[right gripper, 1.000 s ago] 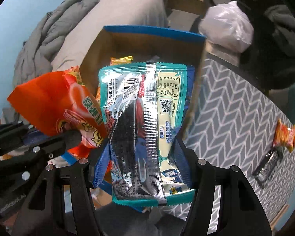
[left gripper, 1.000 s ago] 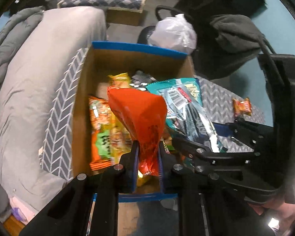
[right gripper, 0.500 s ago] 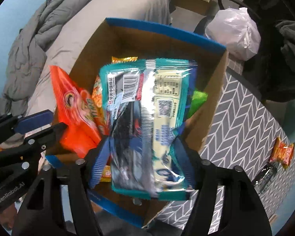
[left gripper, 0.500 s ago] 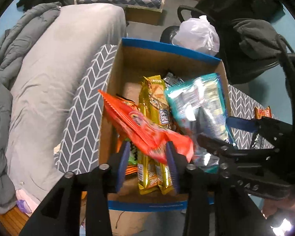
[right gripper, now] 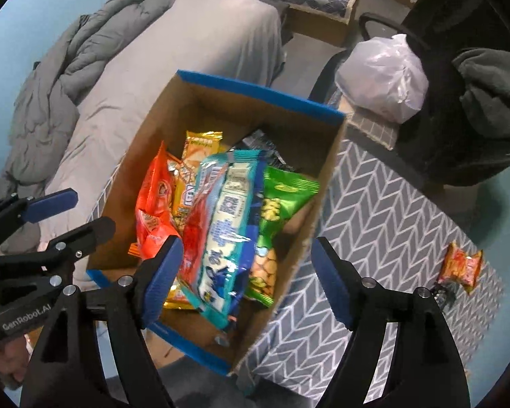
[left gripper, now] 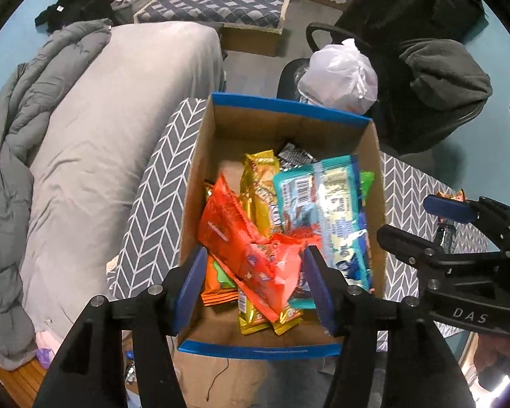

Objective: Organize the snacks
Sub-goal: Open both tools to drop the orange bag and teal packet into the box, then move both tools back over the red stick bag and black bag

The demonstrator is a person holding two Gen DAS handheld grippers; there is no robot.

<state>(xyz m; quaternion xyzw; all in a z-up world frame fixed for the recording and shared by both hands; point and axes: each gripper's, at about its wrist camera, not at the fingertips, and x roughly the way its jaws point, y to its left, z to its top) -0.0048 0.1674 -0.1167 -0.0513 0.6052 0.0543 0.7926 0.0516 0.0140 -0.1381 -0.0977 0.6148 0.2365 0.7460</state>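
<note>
Below both tools the box [left gripper: 221, 129] is matt brown cardboard with a smooth blue-printed rim. Inside it, the orange packet [left gripper: 241, 238] and teal packet [right gripper: 227, 210] are glossy crinkled plastic film, the gold bars [left gripper: 258, 183] shiny foil, the green bag [right gripper: 278, 210] slick plastic. The cover [right gripper: 391, 210] under the box is woven-looking cloth, matt. Beyond the left tool lies soft matt grey bedding [left gripper: 95, 142]. The gripper fingers [left gripper: 187, 285] carry ribbed blue rubbery pads on matt black plastic with bright metal screws. Farther off sits a thin, shiny white plastic bag [left gripper: 336, 74]
</note>
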